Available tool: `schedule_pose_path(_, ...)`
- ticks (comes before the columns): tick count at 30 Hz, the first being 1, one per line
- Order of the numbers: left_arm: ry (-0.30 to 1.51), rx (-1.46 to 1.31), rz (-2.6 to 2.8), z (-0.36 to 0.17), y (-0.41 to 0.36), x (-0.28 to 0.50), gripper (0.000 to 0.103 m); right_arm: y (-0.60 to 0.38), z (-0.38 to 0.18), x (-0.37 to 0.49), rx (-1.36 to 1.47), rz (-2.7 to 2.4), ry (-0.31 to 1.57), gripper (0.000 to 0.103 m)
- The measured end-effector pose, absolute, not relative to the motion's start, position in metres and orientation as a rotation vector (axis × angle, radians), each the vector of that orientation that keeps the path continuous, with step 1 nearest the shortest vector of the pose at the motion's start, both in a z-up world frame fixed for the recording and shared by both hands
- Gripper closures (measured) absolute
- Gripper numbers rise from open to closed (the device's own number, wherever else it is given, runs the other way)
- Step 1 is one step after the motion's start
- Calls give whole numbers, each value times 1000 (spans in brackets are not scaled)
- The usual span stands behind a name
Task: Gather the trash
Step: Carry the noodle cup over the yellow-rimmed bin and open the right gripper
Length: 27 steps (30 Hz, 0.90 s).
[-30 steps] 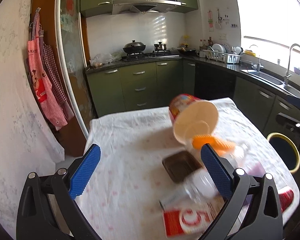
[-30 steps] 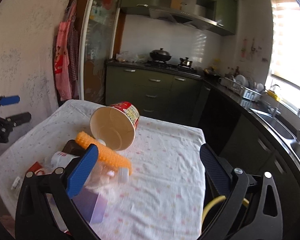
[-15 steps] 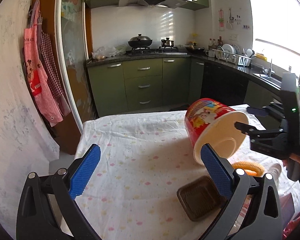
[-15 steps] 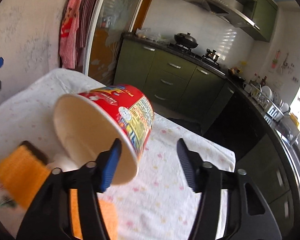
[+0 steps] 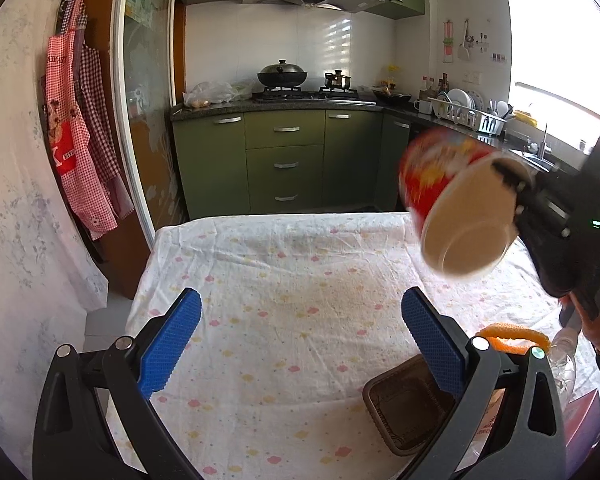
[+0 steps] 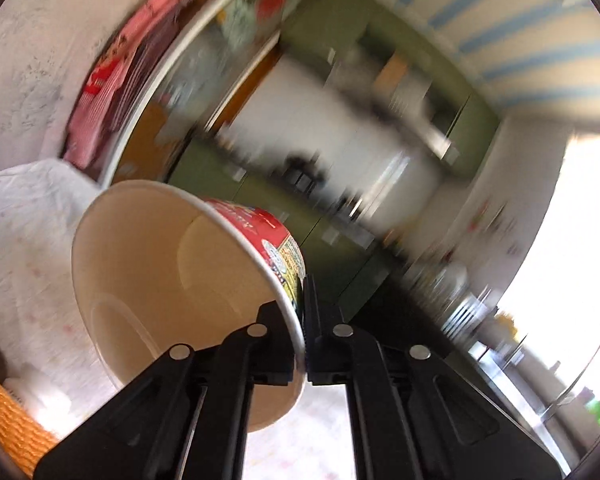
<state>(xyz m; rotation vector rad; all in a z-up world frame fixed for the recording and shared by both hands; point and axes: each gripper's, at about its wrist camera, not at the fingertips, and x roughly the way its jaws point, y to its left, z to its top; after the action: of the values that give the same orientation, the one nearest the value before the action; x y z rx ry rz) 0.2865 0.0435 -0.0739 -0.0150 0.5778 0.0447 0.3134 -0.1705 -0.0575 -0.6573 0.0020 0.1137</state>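
My right gripper [image 6: 301, 320] is shut on the rim of an empty red instant-noodle cup [image 6: 172, 280], one finger inside and one outside. It holds the cup tilted in the air. In the left wrist view the cup [image 5: 455, 208] hangs above the table's right side in that gripper [image 5: 511, 192]. My left gripper [image 5: 300, 344] is open and empty, low over the white flowered tablecloth [image 5: 280, 280]. A brown plastic tray [image 5: 407, 412] lies by its right finger.
An orange mesh net [image 5: 511, 336] and a clear plastic bottle [image 5: 563, 364] lie at the table's right, the net also at the right wrist view's lower left [image 6: 8, 412]. Green kitchen cabinets [image 5: 284, 160] stand behind the table. Aprons [image 5: 80, 128] hang on the left wall.
My right gripper closed on the cup's rim and lifted it up and to the right, tilting. My left gripper drew back and left, so less of the trash shows.
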Motion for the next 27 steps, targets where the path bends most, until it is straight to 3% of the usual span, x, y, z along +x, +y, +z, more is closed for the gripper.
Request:
schedule_pose_path(4, 584, -17, 38, -78, 43, 285, 4, -173, -54, 295, -720, 6, -221, 100)
schedule_pose_path(11, 584, -17, 33, -79, 44, 284, 4, -173, -43, 305, -724, -53, -237, 100)
schedule_pose_path(19, 594, -13, 22, -82, 44, 287, 4, -181, -28, 327, -528, 63, 27, 100)
schedule_pose_path(27, 587, -28, 9, -81, 45, 284, 4, -225, -4, 382, -51, 256, 429, 99)
